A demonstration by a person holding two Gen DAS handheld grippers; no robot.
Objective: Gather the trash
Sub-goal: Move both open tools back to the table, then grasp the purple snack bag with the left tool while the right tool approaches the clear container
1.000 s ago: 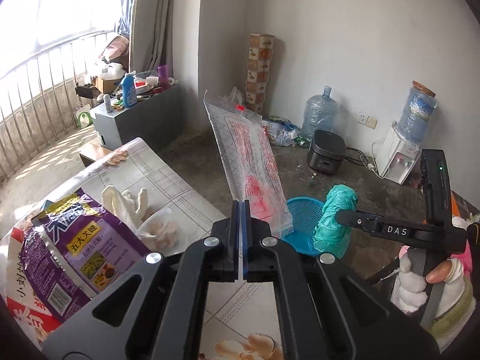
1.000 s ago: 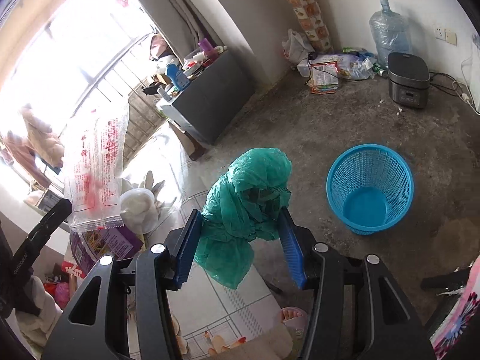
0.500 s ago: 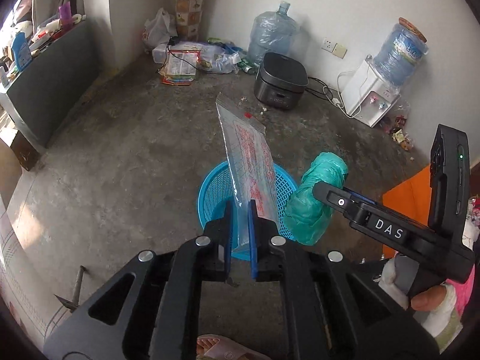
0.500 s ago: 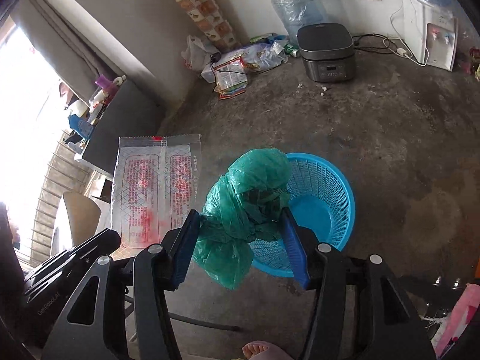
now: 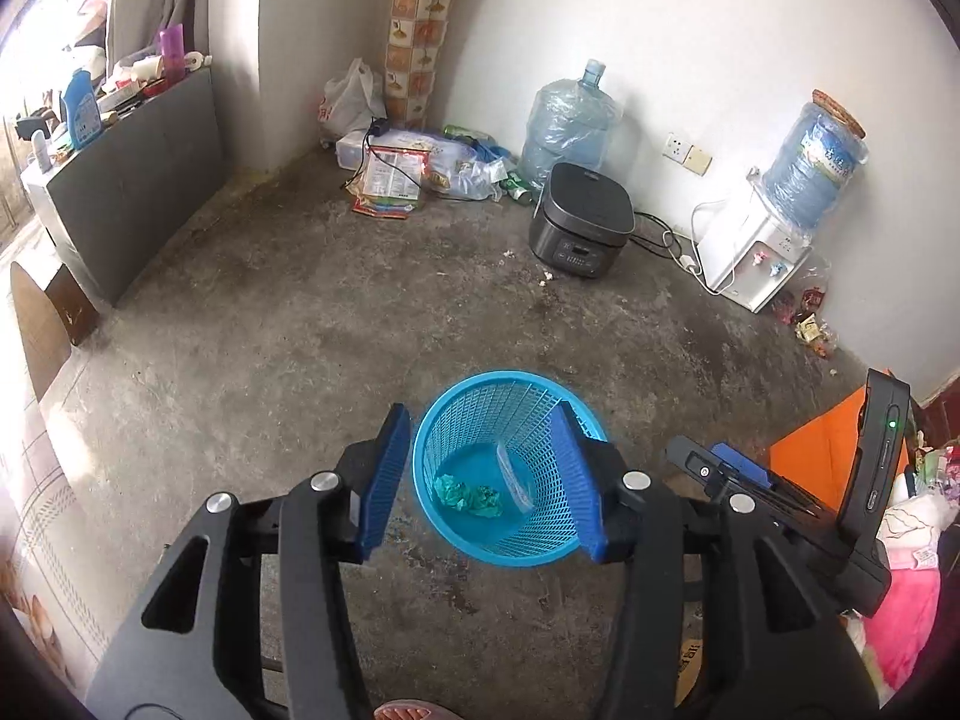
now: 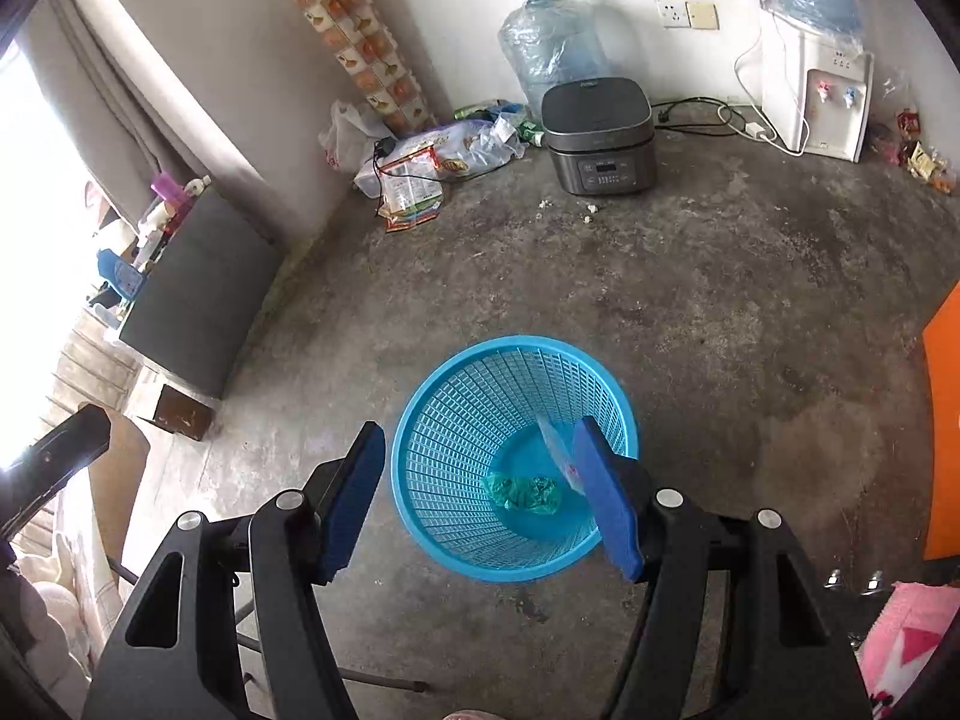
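— Jaws on the left gripper (image 5: 489, 477), from its own camera?
— Parting, nothing between them. Green bag (image 5: 468, 495) and clear wrapper (image 5: 515, 477) lie inside the blue basket (image 5: 474, 396).
— Right camera?
— Right gripper (image 6: 480, 492) opening too, empty; same trash in that basket on the concrete floor (image 6: 720, 300).

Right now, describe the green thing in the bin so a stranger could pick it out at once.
Find the round blue mesh basket standing on the bare concrete floor, in front of the dark rice cooker. On the basket's bottom lies a crumpled green plastic bag. Its only neighbour there is a clear printed wrapper leaning on the wall; the bag is opaque, wadded and lies flat.
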